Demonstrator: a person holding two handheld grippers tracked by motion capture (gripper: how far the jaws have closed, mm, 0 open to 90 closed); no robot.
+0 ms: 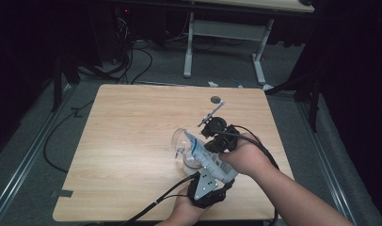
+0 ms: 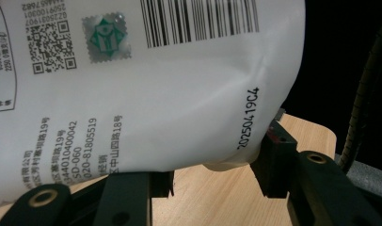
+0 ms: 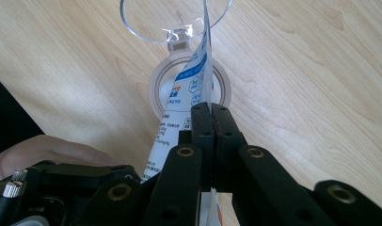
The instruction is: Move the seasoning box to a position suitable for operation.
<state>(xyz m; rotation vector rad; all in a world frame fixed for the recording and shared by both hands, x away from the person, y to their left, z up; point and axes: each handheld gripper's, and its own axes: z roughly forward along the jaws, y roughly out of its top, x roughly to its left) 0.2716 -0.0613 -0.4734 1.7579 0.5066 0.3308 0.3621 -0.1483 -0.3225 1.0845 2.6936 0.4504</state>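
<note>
A: Nearest?
B: White pouch [image 2: 147,89], both my grippers clamp it: left gripper [image 1: 209,184] low, right gripper [image 3: 211,123] on its edge.
A: Progress?
B: Pouch tilted over clear cup [image 3: 175,21] above the bench [image 1: 132,141]; pouring looks underway, unfinished.

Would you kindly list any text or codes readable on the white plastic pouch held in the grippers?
"2025041 9C4": date stamp on the white plastic pouch.
"020-81805519": sideways beside Chinese address lines, partly legible.
"SD-060": sideways there too.
Barcode, QR code, green seal: no readable words.
Blue panel in the right gripper view: too small.
</note>
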